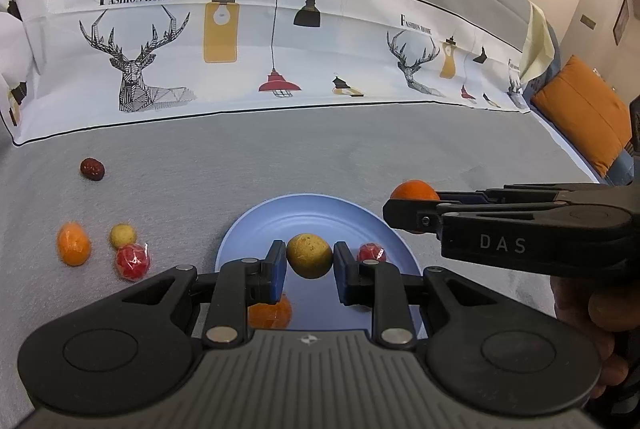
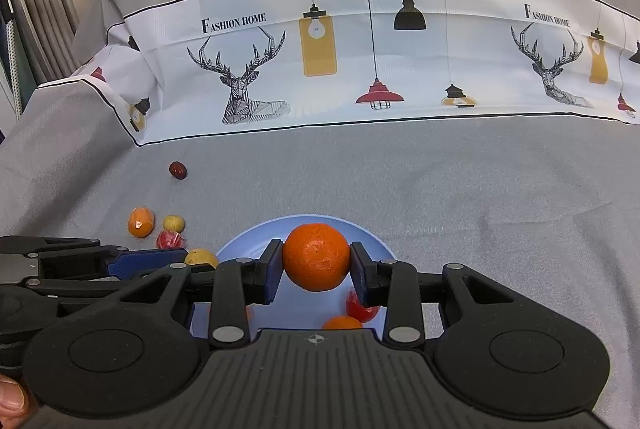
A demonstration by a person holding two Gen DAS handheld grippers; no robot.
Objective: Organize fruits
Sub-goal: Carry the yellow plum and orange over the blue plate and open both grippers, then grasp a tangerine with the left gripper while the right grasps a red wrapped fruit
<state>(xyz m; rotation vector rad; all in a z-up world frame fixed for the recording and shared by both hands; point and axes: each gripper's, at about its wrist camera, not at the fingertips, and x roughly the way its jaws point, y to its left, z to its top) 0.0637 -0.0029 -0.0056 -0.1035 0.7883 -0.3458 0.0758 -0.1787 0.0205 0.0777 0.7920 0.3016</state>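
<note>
Left tongs (image 1: pixel 309 261) clamp an upright yellow fruit (image 1: pixel 309 255) above the blue plate (image 1: pixel 256 225); right tongs (image 2: pixel 316 265) clamp a round orange (image 2: pixel 316 256).

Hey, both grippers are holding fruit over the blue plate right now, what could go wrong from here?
1. The left gripper with its yellow fruit and the right gripper with its orange crowd over the blue plate; they may bump.
2. A round fruit released there could roll onto the wrapped red fruit, or off the plate's low rim.
3. Four fruits wait on the gray cloth, including a dark red fruit set apart that might be overlooked.
</note>
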